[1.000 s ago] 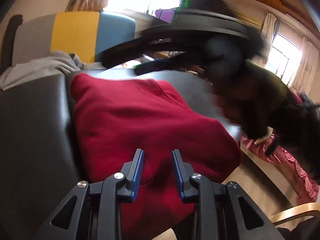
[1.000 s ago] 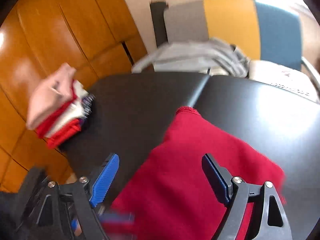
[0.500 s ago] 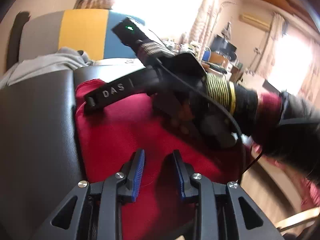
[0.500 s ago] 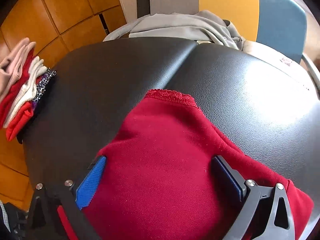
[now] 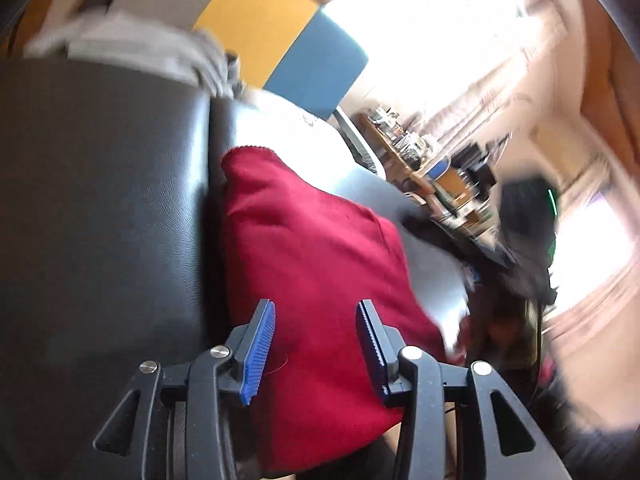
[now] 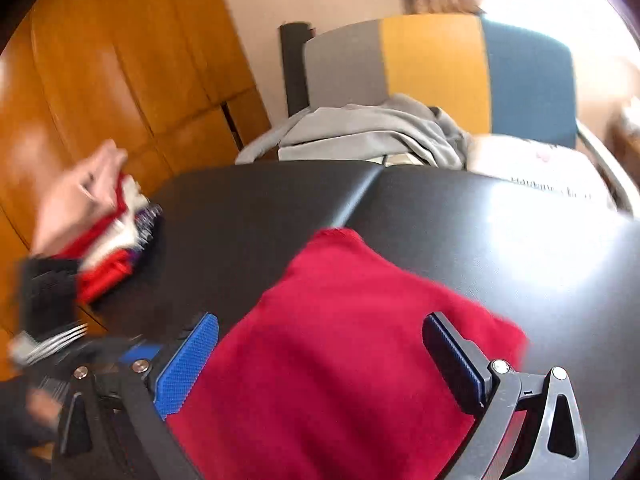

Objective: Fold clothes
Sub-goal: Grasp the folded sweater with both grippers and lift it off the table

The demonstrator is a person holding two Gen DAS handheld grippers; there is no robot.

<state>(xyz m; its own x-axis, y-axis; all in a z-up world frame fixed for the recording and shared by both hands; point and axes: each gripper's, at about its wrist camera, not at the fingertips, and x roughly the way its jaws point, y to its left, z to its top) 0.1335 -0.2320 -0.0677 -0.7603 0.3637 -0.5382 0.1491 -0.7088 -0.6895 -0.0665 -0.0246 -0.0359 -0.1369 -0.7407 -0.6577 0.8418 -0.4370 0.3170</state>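
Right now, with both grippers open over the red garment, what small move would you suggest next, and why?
Probably lift the red garment toward the folded stack. It already looks folded compact, and both the left gripper and the right gripper are open above it, holding nothing.

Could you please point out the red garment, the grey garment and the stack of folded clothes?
red garment (image 6: 344,344): right wrist view, middle of its top face.
grey garment (image 6: 372,132): right wrist view, central folds.
stack of folded clothes (image 6: 108,240): right wrist view, its blurred side.
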